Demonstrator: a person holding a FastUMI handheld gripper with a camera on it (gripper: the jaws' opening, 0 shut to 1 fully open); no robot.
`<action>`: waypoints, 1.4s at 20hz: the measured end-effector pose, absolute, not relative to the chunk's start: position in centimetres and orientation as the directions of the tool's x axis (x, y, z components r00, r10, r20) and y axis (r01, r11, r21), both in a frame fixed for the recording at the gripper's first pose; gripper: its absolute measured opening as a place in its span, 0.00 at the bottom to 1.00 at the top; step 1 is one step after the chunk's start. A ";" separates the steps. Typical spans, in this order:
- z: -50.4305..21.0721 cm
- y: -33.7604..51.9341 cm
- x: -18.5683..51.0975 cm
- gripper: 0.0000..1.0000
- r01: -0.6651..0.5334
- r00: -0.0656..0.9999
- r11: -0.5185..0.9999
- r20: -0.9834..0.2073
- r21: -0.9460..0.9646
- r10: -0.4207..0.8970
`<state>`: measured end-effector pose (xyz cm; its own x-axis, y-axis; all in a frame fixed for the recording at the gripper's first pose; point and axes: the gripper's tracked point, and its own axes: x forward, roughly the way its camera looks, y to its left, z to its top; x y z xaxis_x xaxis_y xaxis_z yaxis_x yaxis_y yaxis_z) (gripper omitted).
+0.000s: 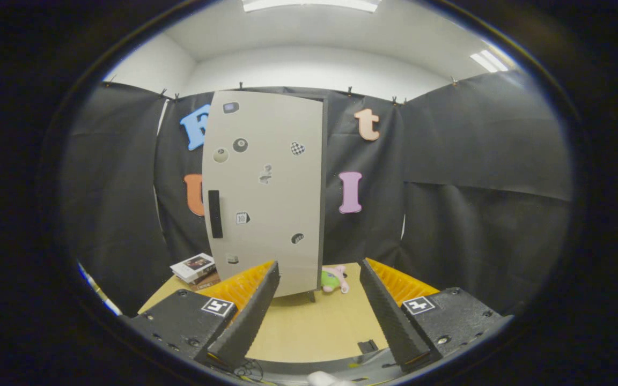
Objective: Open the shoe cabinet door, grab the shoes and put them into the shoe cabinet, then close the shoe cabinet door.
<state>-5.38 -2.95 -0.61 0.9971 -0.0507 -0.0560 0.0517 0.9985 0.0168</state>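
A tall pale grey shoe cabinet (266, 193) stands upright at the far side of a tan tabletop (309, 327), straight ahead of the gripper (319, 281) and well beyond its fingers. The cabinet's door (274, 161) faces forward and appears closed or nearly so. A dark vertical handle (214, 214) sits near the door's left edge. Small stickers (240, 145) are scattered over the door; any writing on them is too small to read. Left of the cabinet's foot lies a short stack of books (195, 269), the cover text illegible. Right of the cabinet's foot lies a soft toy (333, 279) in green and pink. The gripper is released, its two fingers spread wide apart with only bare tabletop between them, touching nothing. Each finger base carries a square black-and-white marker (218, 306).
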 end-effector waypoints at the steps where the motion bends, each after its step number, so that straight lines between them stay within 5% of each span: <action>1: -0.6 -3.1 -5.7 0.99 0.053 0.997 0.998 -0.053 0.018 -0.052; 28: -0.8 -3.1 -4.2 0.99 0.059 0.997 0.997 -0.053 0.048 -0.056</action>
<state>-4.18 -3.13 -0.83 0.9970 -0.0560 -0.0525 0.0585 0.9971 0.0481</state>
